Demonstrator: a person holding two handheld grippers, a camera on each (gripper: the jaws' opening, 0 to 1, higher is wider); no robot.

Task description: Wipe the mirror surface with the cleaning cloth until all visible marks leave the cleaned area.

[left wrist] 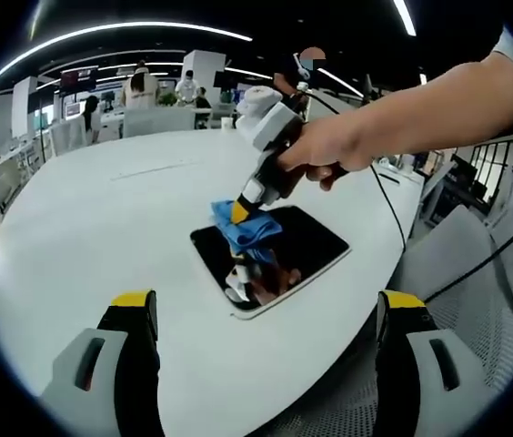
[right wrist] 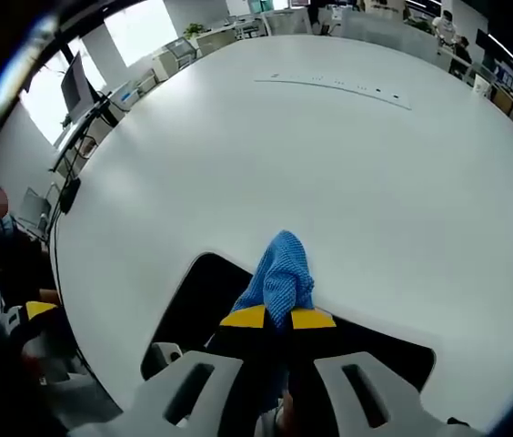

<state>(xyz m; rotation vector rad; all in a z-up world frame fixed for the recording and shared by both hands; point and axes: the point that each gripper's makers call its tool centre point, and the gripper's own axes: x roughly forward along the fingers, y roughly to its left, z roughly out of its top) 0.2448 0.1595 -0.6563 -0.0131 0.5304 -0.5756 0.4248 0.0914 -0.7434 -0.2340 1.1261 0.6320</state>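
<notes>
— Where does the mirror (left wrist: 279, 255) sit?

— Flat on the white round table (left wrist: 102, 228), close to the table edge nearest the person. It is a dark rectangular pane with rounded corners and a pale rim, seen in the right gripper view (right wrist: 193, 300) as a black slab under the jaws.

— And the cleaning cloth (left wrist: 246, 228)?

— Pressed onto the mirror, toward its far-left corner in the left gripper view. The blue cloth (right wrist: 279, 278) is pinched in the right gripper (left wrist: 243, 208), its yellow-tipped jaws closed tight on the fabric; in the right gripper view the right gripper's (right wrist: 277, 319) tips meet around the bunched cloth, which hangs forward over the glass.

— Who holds that tool?

— A hand (left wrist: 325, 150) grips it from above the mirror, the arm reaching in from the right.

— The left gripper (left wrist: 266, 305)?

— Held back from the mirror, above the table's near edge, jaws spread wide with nothing between them.

— Anything on the glass?

— Reflections of the gripper and hand show near the mirror's near edge.
</notes>
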